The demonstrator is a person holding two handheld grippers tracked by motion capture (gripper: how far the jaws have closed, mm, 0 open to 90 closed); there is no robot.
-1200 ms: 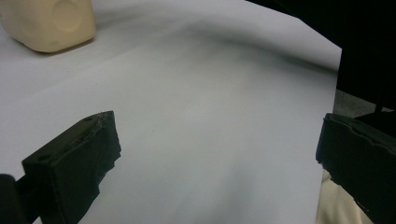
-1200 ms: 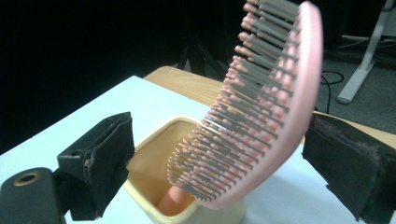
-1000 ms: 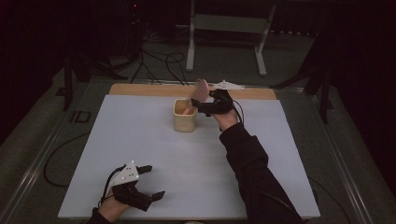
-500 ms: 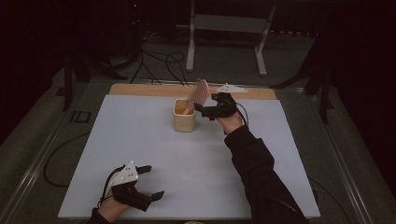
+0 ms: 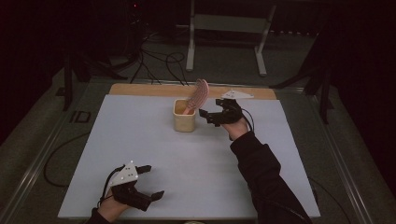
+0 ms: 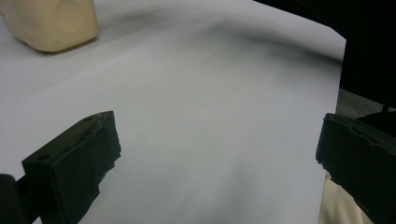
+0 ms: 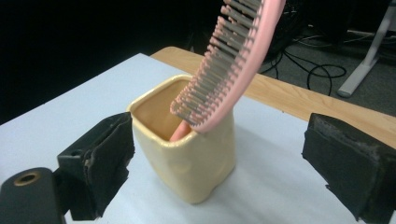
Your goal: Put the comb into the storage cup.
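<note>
Now the right claw (image 5: 208, 116) had let go and drawn back, jaws apart, leaving the pink hairbrush (image 5: 200, 93) leaning in the cream cup (image 5: 184, 120) at the desk's (image 5: 140, 140) twelve o'clock, probably placed; left claw (image 5: 148, 182) idled agape at seven.

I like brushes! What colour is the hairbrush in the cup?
Pink, with grey bristles; the hairbrush shows best in the right gripper view.
</note>
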